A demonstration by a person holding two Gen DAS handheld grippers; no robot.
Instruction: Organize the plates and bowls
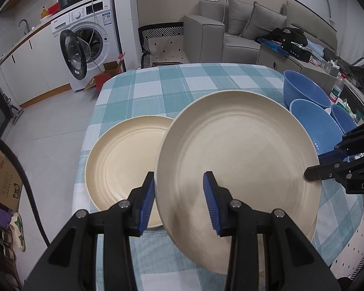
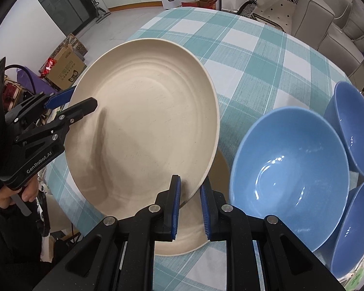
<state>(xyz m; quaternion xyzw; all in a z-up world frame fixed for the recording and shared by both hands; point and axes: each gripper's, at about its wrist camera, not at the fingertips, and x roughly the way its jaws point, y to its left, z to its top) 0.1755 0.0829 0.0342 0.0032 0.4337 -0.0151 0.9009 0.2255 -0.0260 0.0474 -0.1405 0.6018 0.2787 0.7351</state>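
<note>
A cream plate (image 1: pixel 240 155) is tilted above the checked table; it also shows in the right wrist view (image 2: pixel 148 121). My left gripper (image 1: pixel 179 201) is open with its fingers on either side of the plate's near rim. My right gripper (image 2: pixel 190 206) is open astride the opposite rim and shows in the left wrist view (image 1: pixel 327 165). A second cream plate (image 1: pixel 123 165) lies flat to the left. Another cream plate (image 2: pixel 194 230) lies under the tilted one. Three blue bowls (image 2: pixel 291 169) stand at the right.
The table with a teal checked cloth (image 1: pixel 182 84) has its far half bare. A washing machine (image 1: pixel 89 36) with its door open and cardboard boxes stand beyond the left edge. A grey sofa (image 1: pixel 230 29) stands behind. A bottle (image 1: pixel 337 87) stands at the right edge.
</note>
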